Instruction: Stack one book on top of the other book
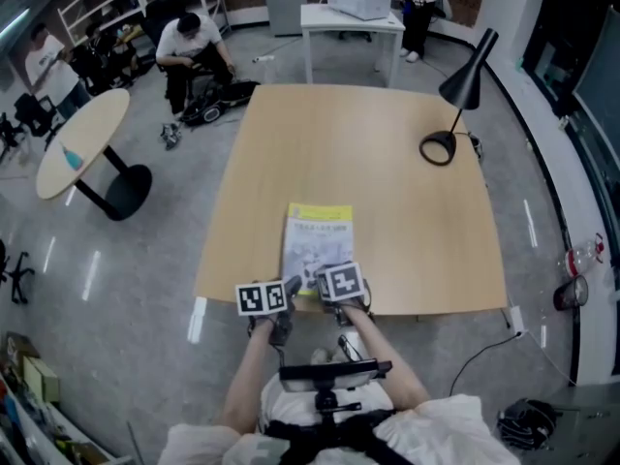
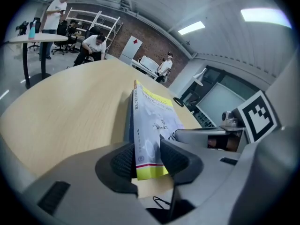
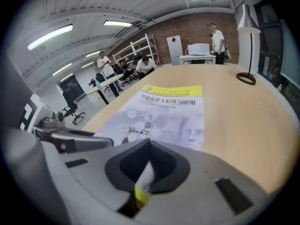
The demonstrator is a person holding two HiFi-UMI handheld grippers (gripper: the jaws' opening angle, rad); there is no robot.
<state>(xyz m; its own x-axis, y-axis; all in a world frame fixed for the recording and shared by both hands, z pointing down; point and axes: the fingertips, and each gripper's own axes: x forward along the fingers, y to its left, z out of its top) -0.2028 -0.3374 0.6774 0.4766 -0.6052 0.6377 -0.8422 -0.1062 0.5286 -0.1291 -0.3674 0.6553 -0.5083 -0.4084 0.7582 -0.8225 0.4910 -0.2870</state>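
Note:
A book (image 1: 320, 240) with a pale cover and a yellow band lies flat near the front edge of the wooden table (image 1: 387, 163). My left gripper (image 1: 291, 289) straddles the book's near left corner. In the left gripper view, its jaws (image 2: 147, 158) stand on either side of the white spine and cover (image 2: 154, 121), slightly apart. A dark strip runs under the spine, either a second book or shadow. My right gripper (image 1: 334, 279) is at the near edge, where it (image 3: 147, 165) is shut on a thin white and yellow sliver of the book (image 3: 164, 116).
A black desk lamp (image 1: 455, 114) stands at the table's far right corner. The table's front edge lies just under both grippers. Off the table are a round table (image 1: 82, 143) at the left, a white table (image 1: 354, 17) behind, and people in the room.

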